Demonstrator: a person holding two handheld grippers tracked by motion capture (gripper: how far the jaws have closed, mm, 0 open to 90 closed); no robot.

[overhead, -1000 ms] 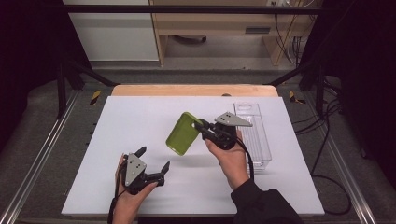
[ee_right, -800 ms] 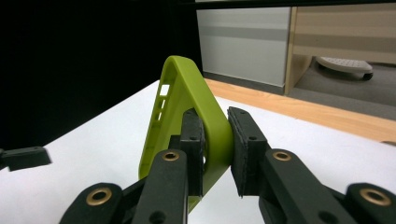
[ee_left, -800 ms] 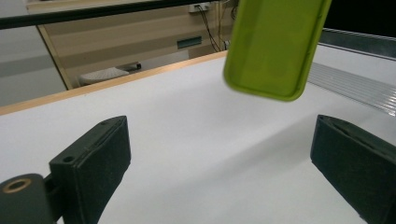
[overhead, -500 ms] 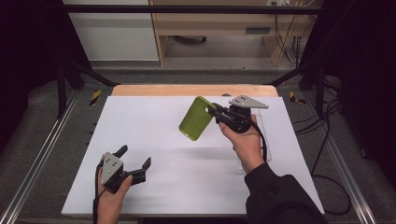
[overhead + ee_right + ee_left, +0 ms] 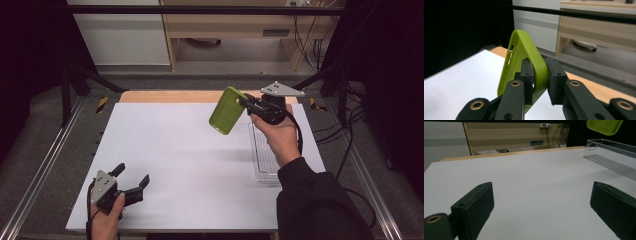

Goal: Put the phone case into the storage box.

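R tool (image 5: 248,103) clamps the green phone case (image 5: 227,110) by one edge, held above the desk (image 5: 170,150); case long axis tilted, hanging ahead-left of tool. Clear tray (image 5: 265,155) lies directly below/behind R tool, so nearest drop spot, prob. L tool (image 5: 131,183) open, empty, well apart.

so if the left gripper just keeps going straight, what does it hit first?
Probably nothing nearby: the left gripper points open across bare white table. The clear tray sits right of its line, though depth is unclear.
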